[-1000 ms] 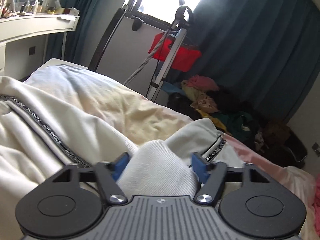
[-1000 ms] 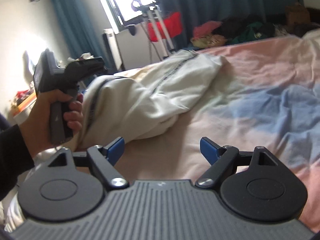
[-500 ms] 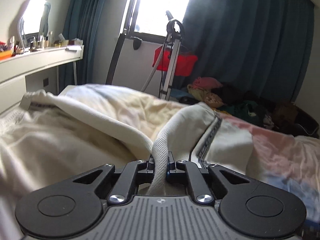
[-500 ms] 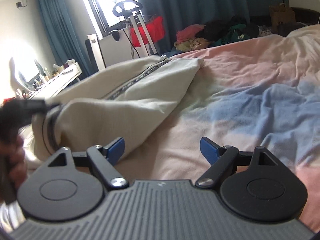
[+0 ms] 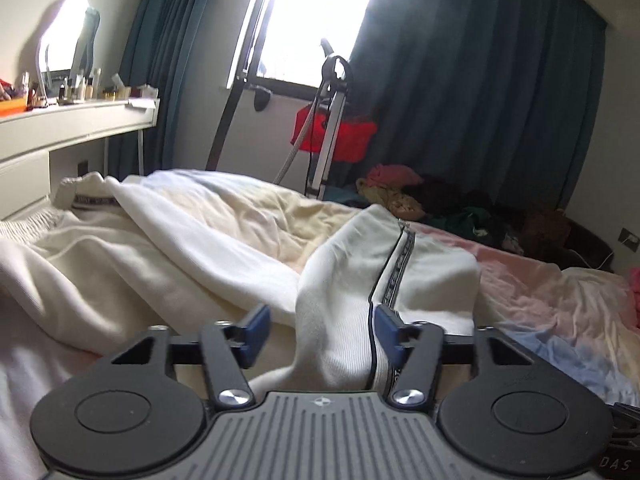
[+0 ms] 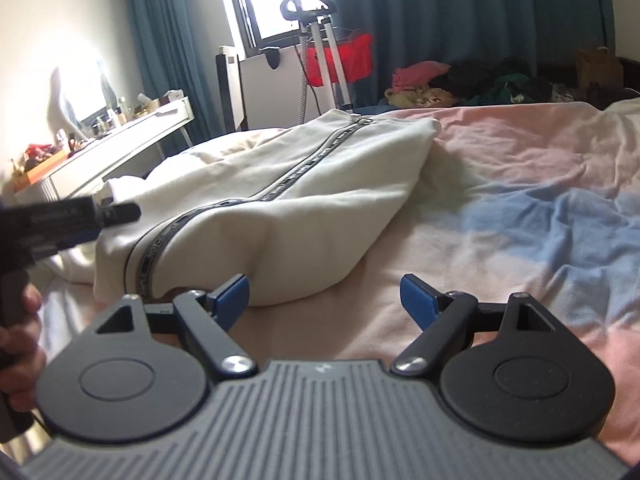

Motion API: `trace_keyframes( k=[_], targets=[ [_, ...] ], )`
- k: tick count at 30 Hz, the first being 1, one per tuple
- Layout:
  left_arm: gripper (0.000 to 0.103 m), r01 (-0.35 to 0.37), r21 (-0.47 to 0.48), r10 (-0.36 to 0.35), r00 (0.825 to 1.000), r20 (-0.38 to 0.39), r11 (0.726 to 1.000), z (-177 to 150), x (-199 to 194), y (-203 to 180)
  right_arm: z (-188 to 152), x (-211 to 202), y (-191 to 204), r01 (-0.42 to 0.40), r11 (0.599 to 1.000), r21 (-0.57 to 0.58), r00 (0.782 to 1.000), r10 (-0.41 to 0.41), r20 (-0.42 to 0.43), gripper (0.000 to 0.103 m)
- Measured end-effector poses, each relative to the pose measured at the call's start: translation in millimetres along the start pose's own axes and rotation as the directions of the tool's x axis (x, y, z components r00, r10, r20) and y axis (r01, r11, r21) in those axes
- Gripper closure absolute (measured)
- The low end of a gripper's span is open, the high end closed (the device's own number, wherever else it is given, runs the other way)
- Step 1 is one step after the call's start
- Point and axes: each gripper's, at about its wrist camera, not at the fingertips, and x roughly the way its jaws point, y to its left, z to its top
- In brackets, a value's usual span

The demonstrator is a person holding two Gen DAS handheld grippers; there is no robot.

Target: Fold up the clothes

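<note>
A cream garment with a black printed side stripe [image 5: 352, 276] lies rumpled on the bed. In the left wrist view, my left gripper [image 5: 322, 330] is open, and a ribbed cuff end of the garment rises between its blue pads without being clamped. In the right wrist view the same garment [image 6: 304, 200] lies folded over itself on the pink and blue sheet [image 6: 520, 216]. My right gripper [image 6: 324, 298] is open and empty, just in front of the garment's near edge. The left gripper [image 6: 80, 216] shows at the left, held in a hand.
A white desk [image 5: 80, 128] with bottles stands to the left of the bed. A garment steamer stand with a red item [image 6: 336, 60] is by the window. A pile of clothes [image 6: 460, 84] lies beyond the bed by the dark curtains.
My left gripper was shut on the ribbed cuff half a second ago and has now opened, letting it go. The garment now lies folded over itself. My right gripper stayed open.
</note>
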Motion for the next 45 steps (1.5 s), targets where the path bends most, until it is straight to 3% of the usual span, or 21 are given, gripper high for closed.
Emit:
trace_keyframes(
  k=[4,8,12,15,19,22,25,26,28,31,40,44,45],
  targets=[
    [0.028,-0.007,-0.078,0.007,1.000,0.000,0.997,11.5,-5.9,16.7,20.4,1.9,3.7,0.017,0.999,-0.047,1.000,-0.018,-0.022,0.019],
    [0.022,-0.054,-0.088,0.053,0.999,-0.012,0.995,18.4,-2.4,30.1,69.6,42.5,-2.8,0.050,0.999,-0.004,0.996,-0.050,-0.072,0.019],
    [0.021,-0.146,-0.120,0.149,0.989,0.015,0.982,16.0,7.1,43.2,123.9,120.7,19.7,0.086,0.995,-0.052,0.990,-0.091,-0.106,0.020],
    [0.021,-0.194,-0.159,0.193,0.981,-0.020,0.968,7.7,22.1,55.7,162.3,189.5,41.9,0.123,0.990,-0.069,0.985,-0.130,-0.114,0.022],
    [0.021,-0.171,-0.220,0.160,0.985,-0.068,0.960,-2.1,42.9,78.1,202.3,275.6,59.5,0.149,0.988,0.025,0.982,-0.145,-0.116,0.026],
    [0.021,-0.166,-0.261,0.151,0.985,-0.078,0.951,-7.6,57.9,92.4,213.4,330.5,67.6,0.187,0.978,0.088,0.973,-0.172,-0.151,0.029],
    [0.021,-0.164,-0.276,0.147,0.986,-0.083,0.947,-12.9,70.7,99.2,215.0,370.3,71.3,0.245,0.967,0.073,0.960,-0.231,-0.157,0.031],
    [0.020,-0.164,-0.276,0.147,0.986,-0.079,0.947,-15.0,73.8,99.8,214.1,377.4,71.4,0.272,0.961,0.057,0.953,-0.261,-0.155,0.034],
    [0.020,-0.156,-0.269,0.144,0.987,-0.065,0.951,-17.7,78.2,99.0,212.3,390.2,70.9,0.323,0.946,0.031,0.937,-0.316,-0.148,0.073],
    [0.020,-0.137,-0.266,0.130,0.991,-0.041,0.954,-19.7,80.8,100.8,217.3,372.4,59.3,0.341,0.937,0.078,0.937,-0.331,-0.111,0.094],
    [0.021,-0.133,-0.255,0.126,0.991,-0.046,0.958,-11.1,66.2,100.0,260.8,242.2,17.8,0.310,0.930,0.199,0.940,-0.331,0.081,0.097],
    [0.021,-0.115,-0.213,0.111,0.993,-0.033,0.970,-6.5,50.4,85.6,262.0,137.5,-36.6,0.303,0.902,0.307,0.912,-0.367,0.180,0.098],
    [0.022,-0.109,-0.204,0.104,0.994,-0.032,0.973,-5.9,45.5,81.9,248.3,108.4,-57.6,0.288,0.884,0.368,0.905,-0.377,0.197,0.098]
  ],
)
